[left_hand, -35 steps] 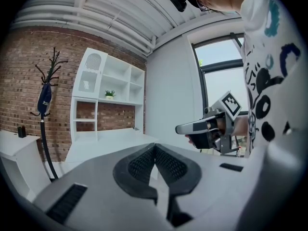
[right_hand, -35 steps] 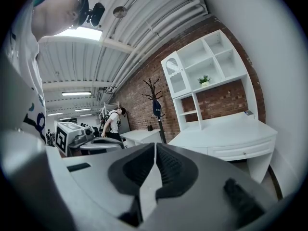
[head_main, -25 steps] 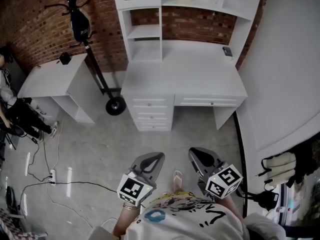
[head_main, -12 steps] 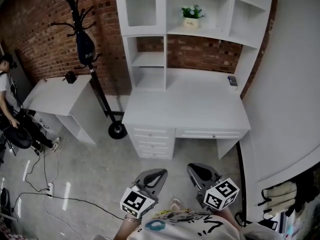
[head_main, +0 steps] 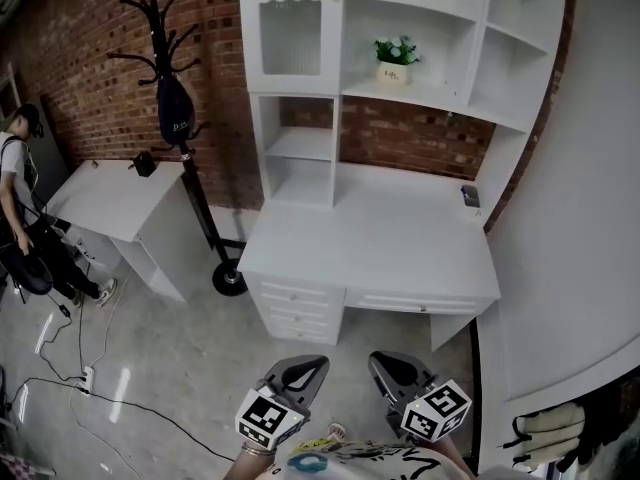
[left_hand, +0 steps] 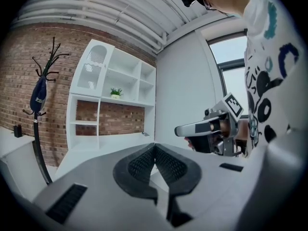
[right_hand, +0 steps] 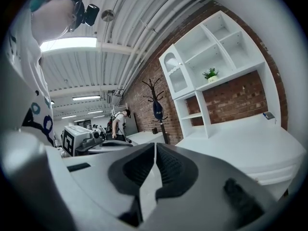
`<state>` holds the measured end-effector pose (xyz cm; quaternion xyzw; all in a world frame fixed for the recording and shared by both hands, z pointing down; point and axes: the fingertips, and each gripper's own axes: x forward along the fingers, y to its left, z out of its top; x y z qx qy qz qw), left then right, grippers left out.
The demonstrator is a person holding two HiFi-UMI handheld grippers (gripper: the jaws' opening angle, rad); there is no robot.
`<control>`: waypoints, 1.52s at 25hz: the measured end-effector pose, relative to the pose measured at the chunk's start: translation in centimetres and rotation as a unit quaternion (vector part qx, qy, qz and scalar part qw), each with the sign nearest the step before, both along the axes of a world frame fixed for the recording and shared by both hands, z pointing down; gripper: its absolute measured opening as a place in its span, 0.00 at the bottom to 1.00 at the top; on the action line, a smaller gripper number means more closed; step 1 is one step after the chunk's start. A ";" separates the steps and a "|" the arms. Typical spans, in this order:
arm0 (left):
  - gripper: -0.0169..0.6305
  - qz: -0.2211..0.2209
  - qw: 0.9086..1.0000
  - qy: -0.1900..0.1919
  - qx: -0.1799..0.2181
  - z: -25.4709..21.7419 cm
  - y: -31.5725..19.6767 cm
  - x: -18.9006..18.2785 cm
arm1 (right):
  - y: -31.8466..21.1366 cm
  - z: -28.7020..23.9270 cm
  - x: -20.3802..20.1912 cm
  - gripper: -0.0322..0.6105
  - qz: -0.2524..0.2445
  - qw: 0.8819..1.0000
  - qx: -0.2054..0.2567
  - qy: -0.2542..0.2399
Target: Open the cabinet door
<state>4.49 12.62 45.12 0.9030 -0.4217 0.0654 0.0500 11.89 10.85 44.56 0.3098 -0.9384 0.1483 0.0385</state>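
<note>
1. My read of the step: approach. The cabinet door is far and high, in the top left section of the shelf unit, and shut. Both tools sit low and near me, short of the desk.
2. Tool state: the left gripper has its jaws together with nothing between them. The right gripper is the same, closed and empty.
3. To do it well:
   - Get right up to the desk front first, since the door sits above the desktop and needs a reach up and over.
   - Pick one tool and part its jaws before arriving.
   - The handle is too small to make out from here, so I'd find it in the gripper view closer in.
   - Pinch it, then pull along the hinge arc, not straight back.
   - Keep the spare tool clear of the plant.
4. Versus a second ago: only the door's bottom edge showed at the top of the head view, and now the whole door is in frame. The desk sits lower in the picture and closer to my grippers. Both tools looked closed then too.
</note>
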 end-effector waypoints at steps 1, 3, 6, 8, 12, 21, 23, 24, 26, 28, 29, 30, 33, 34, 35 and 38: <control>0.05 -0.004 1.000 -0.004 0.003 0.1 -0.4 0.1 | -0.2 0.3 0.0 0.10 -0.004 1.000 -0.001 0.001; 0.05 -0.007 1.000 -0.010 0.007 0.3 -0.8 0.5 | -0.5 0.7 0.1 0.10 -0.009 1.000 -0.006 0.004; 0.05 -0.009 1.000 -0.010 0.006 0.5 -1.3 0.6 | -1.3 1.0 0.0 0.10 -0.012 1.000 -0.011 0.004; 0.05 -0.015 1.000 -0.013 0.004 0.6 -1.8 0.3 | -1.8 1.0 -0.4 0.10 -0.017 1.000 -0.013 -0.003; 0.05 -0.028 1.000 -0.009 0.001 0.7 -2.7 -0.7 | -2.7 0.8 -1.0 0.10 -0.025 1.000 -0.009 -0.006; 0.05 -0.037 0.999 -0.006 -0.001 1.0 -6.9 -4.2 | -6.9 1.2 -3.0 0.10 -0.012 1.000 -0.016 -0.003; 0.05 -0.029 1.000 -0.006 -0.001 0.8 -8.1 -4.8 | -8.2 1.0 -3.5 0.10 -0.005 1.000 -0.016 -0.001; 0.05 -0.024 1.000 -0.007 0.000 0.6 -8.8 -5.1 | -8.9 0.7 -3.9 0.10 -0.001 1.000 -0.014 -0.003; 0.05 -0.018 1.000 -0.008 0.004 0.0 -10.1 -5.8 | -10.4 -0.1 -4.6 0.10 0.005 1.000 -0.008 -0.006; 0.05 -0.014 1.000 -0.006 0.009 -0.5 -11.5 -6.5 | -11.8 -0.7 -5.3 0.10 0.009 1.000 0.001 -0.008; 0.05 -0.012 1.000 -0.006 0.011 -0.7 -12.1 -6.8 | -12.4 -0.8 -5.6 0.10 0.011 1.000 0.004 -0.009; 0.05 -0.009 1.000 -0.005 0.014 -0.8 -12.6 -7.1 | -12.9 -1.0 -5.9 0.10 0.013 1.000 0.007 -0.012; 0.05 -0.004 1.000 -0.007 0.016 -0.9 -14.0 -8.1 | -14.0 -1.4 -7.1 0.10 0.017 1.000 0.011 -0.017; 0.05 -0.003 1.000 -0.007 0.016 -1.0 -14.4 -8.5 | -14.3 -1.4 -7.5 0.10 0.018 1.000 0.012 -0.017; 0.05 -0.001 1.000 -0.007 0.016 -1.0 -14.7 -8.8 | -14.5 -1.4 -7.9 0.10 0.019 1.000 0.012 -0.017; 0.05 0.006 1.000 -0.003 0.015 -0.9 -15.7 -9.4 | -15.3 -1.3 -8.5 0.10 0.027 1.000 0.009 -0.011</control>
